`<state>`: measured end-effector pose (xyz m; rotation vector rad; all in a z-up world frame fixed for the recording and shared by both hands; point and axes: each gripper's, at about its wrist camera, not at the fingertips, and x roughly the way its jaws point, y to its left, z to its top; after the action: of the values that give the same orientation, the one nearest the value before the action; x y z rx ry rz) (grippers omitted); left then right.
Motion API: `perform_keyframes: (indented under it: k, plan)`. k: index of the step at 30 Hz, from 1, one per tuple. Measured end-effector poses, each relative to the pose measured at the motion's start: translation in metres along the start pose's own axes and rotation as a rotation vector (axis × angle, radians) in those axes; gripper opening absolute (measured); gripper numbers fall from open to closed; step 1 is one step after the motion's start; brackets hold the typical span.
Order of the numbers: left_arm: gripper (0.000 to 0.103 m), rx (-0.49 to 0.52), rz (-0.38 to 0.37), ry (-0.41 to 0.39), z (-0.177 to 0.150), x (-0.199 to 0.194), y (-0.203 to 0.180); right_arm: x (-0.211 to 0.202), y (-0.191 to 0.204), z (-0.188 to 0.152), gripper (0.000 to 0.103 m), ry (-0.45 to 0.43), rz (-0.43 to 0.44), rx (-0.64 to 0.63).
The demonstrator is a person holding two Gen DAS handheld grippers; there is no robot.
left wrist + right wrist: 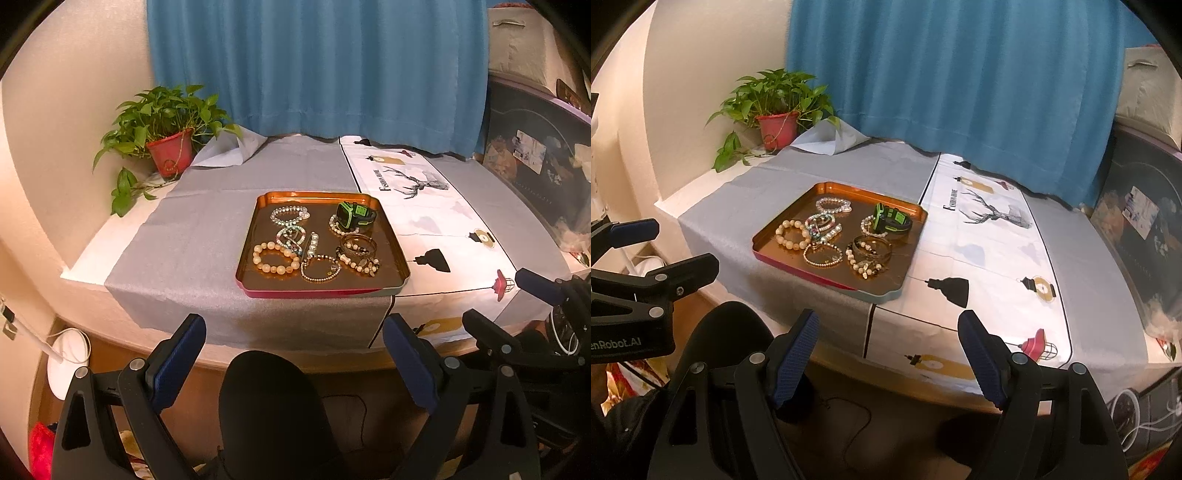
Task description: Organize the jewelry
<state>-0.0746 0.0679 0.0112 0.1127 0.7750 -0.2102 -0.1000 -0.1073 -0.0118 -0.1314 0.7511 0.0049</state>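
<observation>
On the table, the tray (402,266) holds loose bracelets (276,257) and a watch (356,215) at its far right corner. Both grippers (293,345) (888,341) hover short of it, fingers wide and empty. Beads likely light, floppy, slippery: pinch one strand across; watch is stiffer, grab its band.

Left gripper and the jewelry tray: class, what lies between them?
In the left wrist view, only bare grey cloth lies between the open left gripper and the jewelry tray.

Glossy copper-toned metal tray (395,254) on matt grey cloth (192,236); bead bracelet (276,257) smooth, pearly; watch (356,214) matt plastic.
</observation>
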Motion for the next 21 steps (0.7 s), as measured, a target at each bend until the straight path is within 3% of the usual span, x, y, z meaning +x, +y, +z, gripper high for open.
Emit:
perform_keyframes:
  k: [21]
  plan:
    - [0.096,0.013,0.009,0.001,0.002,0.0007,-0.0007,-0.0012,0.0037,0.0017,0.079,-0.002,-0.002,-0.007]
